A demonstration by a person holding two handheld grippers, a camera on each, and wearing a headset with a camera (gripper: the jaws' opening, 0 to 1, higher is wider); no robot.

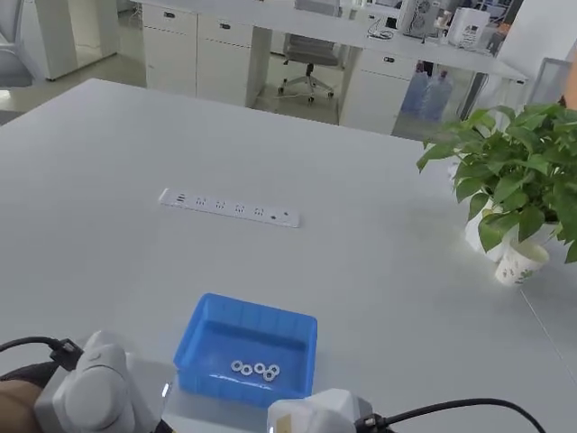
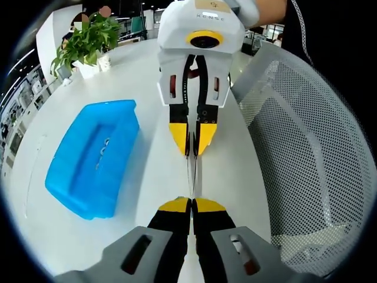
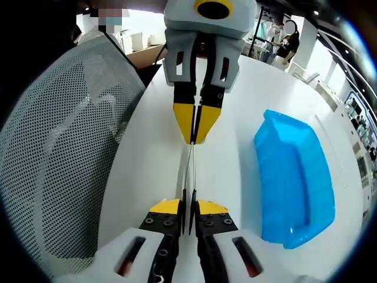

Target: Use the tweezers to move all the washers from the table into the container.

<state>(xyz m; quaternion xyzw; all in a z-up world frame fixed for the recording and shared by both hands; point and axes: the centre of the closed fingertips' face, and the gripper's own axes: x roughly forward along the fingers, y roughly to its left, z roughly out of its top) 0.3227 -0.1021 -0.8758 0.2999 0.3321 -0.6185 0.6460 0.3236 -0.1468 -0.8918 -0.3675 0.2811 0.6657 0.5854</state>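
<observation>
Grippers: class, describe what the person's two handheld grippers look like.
The left gripper and right gripper match: pale grey-white moulded bodies, black jaw arms, yellow wedge-shaped tips. In the head view a black cable trails from each rounded body.

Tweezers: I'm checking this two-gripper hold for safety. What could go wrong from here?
1. The left gripper and right gripper both clamp the thin tweezers, one at each end; a pull or twist between them could bend them.
2. They sit near the edge of the table, by the mesh chair; if released, they might drop off.
</observation>
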